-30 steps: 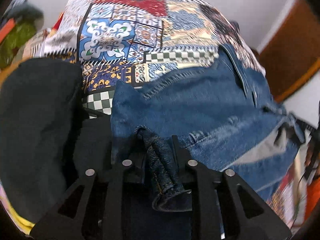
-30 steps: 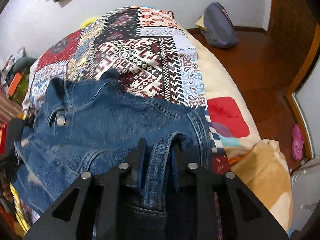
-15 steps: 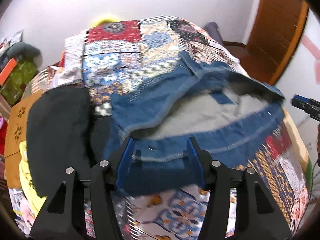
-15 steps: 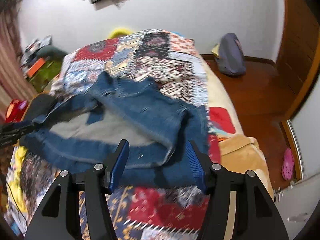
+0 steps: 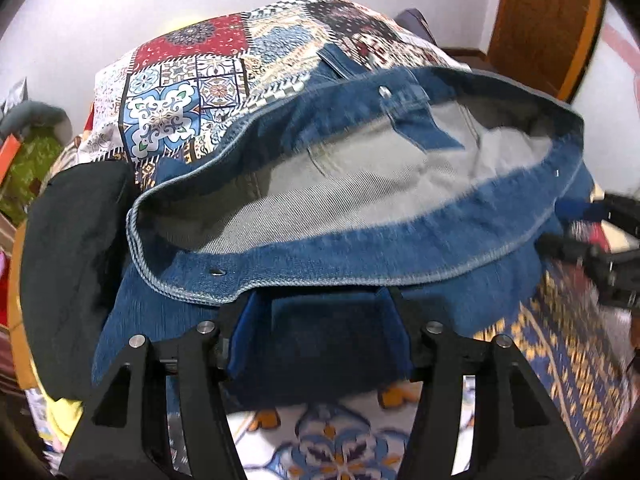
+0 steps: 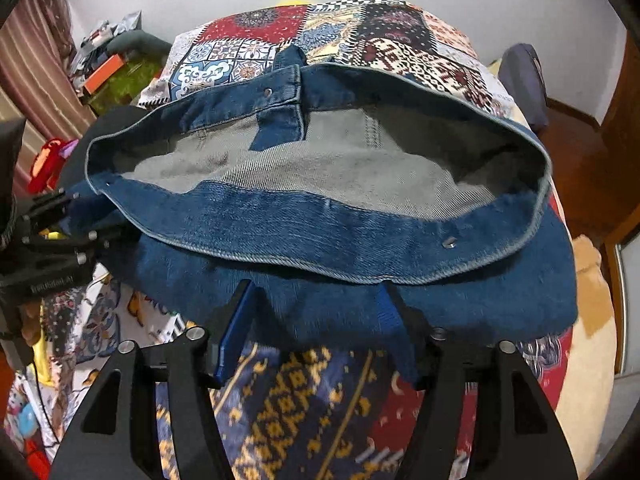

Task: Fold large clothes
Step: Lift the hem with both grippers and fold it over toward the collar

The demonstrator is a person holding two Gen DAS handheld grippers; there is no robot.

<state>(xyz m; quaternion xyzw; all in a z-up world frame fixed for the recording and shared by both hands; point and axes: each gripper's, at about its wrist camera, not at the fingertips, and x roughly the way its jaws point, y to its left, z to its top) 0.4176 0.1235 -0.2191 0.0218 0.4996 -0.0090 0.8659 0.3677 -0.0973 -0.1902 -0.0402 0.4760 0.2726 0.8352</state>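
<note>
A blue denim jacket [image 5: 360, 248] lies on the patchwork bedspread [image 5: 180, 92], its hem gaping so the grey inside shows; it also shows in the right wrist view [image 6: 320, 240]. My left gripper [image 5: 320, 320] is open, its jaws wide apart at the jacket's near left edge, gripping nothing. My right gripper [image 6: 316, 316] is open at the near right part of the jacket, its jaws wide apart over the lower denim edge. Each gripper shows at the edge of the other's view: the right one [image 5: 600, 248] and the left one [image 6: 52, 236].
A black garment [image 5: 68, 264] lies left of the jacket on the bed. A wooden door [image 5: 544, 20] and floor are to the right, with a grey bag [image 6: 520, 80] by the wall. Clutter [image 6: 108, 68] sits beyond the bed's left side.
One second ago both grippers were shut on folds of the jacket. They have let go and opened, and the jacket now lies spread with its hem gaping. Both have closed in on it over the last half second.
</note>
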